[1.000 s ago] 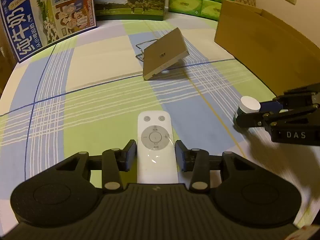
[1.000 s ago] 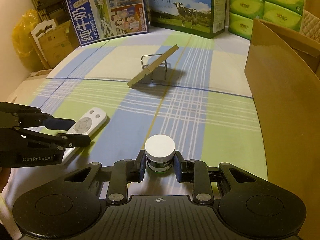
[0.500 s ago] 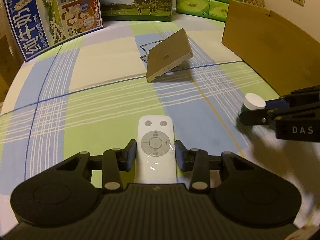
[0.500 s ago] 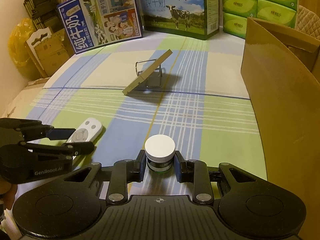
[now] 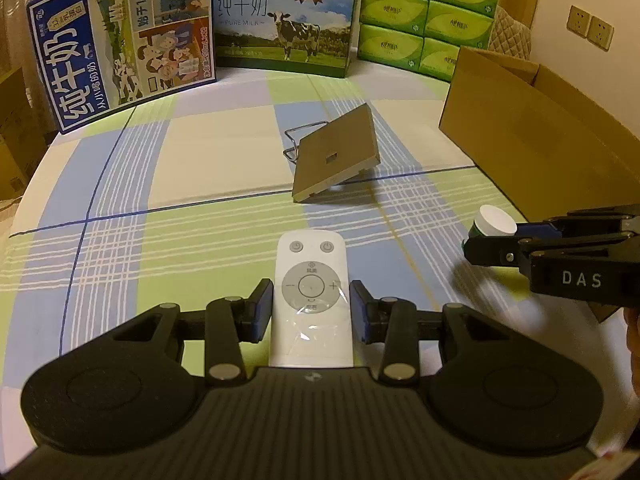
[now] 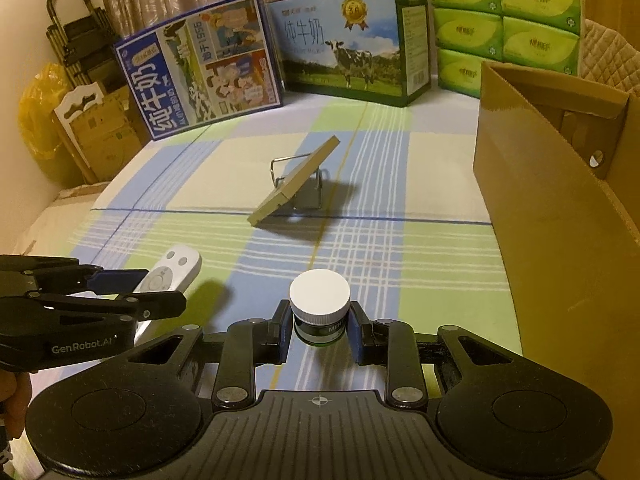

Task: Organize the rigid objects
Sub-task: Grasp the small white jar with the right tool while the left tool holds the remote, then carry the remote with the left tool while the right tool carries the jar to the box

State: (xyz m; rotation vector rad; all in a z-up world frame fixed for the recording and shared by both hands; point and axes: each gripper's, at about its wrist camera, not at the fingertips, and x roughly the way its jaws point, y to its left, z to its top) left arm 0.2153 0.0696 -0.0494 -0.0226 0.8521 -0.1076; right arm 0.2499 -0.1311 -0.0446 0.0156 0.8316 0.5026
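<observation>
Both grip: left gripper [image 5: 311, 312] pinches the remote [image 5: 311, 300], right gripper [image 6: 319, 330] the jar [image 6: 319, 308], whose dark body only its own view shows.

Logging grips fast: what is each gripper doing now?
Left gripper: closed on the white remote.
Right gripper: closed on the white-capped jar.

One remote [image 5: 311, 300], one white-capped jar [image 6: 319, 308], one tilted board [image 5: 335, 159], two milk cartons [image 5: 120, 40], one cardboard box [image 6: 560, 208]
</observation>
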